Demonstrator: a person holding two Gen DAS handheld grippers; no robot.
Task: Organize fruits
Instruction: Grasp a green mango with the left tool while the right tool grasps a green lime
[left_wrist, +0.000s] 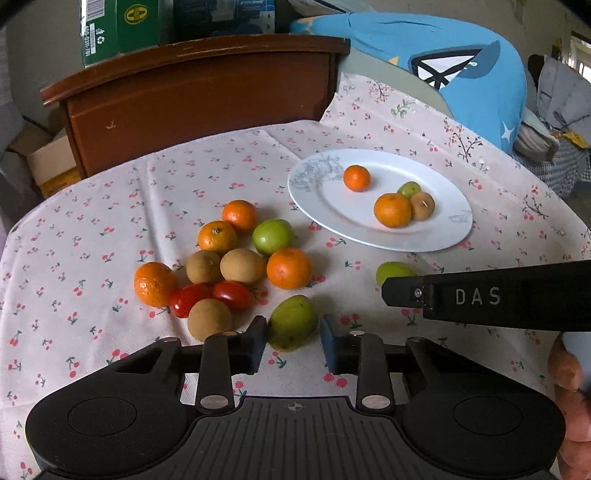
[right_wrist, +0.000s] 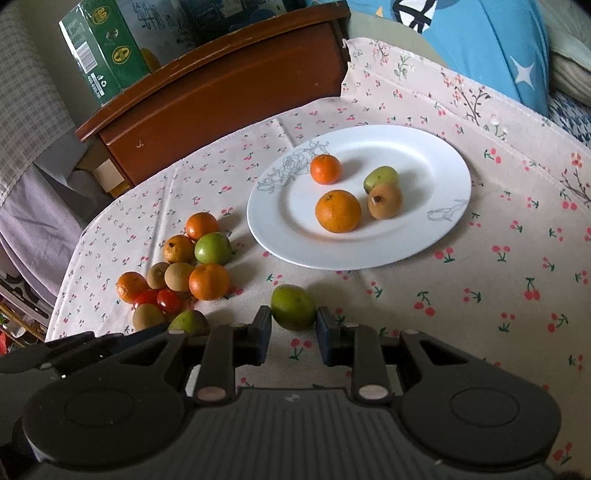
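**Fruit Lot on Cherry-Print Cloth: Two Green Pieces Gripped**

A pointed, pear-shaped green fruit (left_wrist: 292, 323), dull and faintly blotched, is clamped between the pads of the left gripper (left_wrist: 293, 341), at the near edge of the loose pile. A rounder green fruit (right_wrist: 293, 307), glossy with a brownish tinge, is pinched by the right gripper (right_wrist: 293, 334), between pile and plate.

The loose pile (left_wrist: 225, 266) is made up of five oranges, three tan-brown round fruits, one bright green fruit and two red cherry tomatoes, all laid touching on the tablecloth (left_wrist: 110, 221).

On the white oval plate (right_wrist: 424, 155), sketched with grey flowers, two oranges, one green fruit and one brown stemmed fruit are held.
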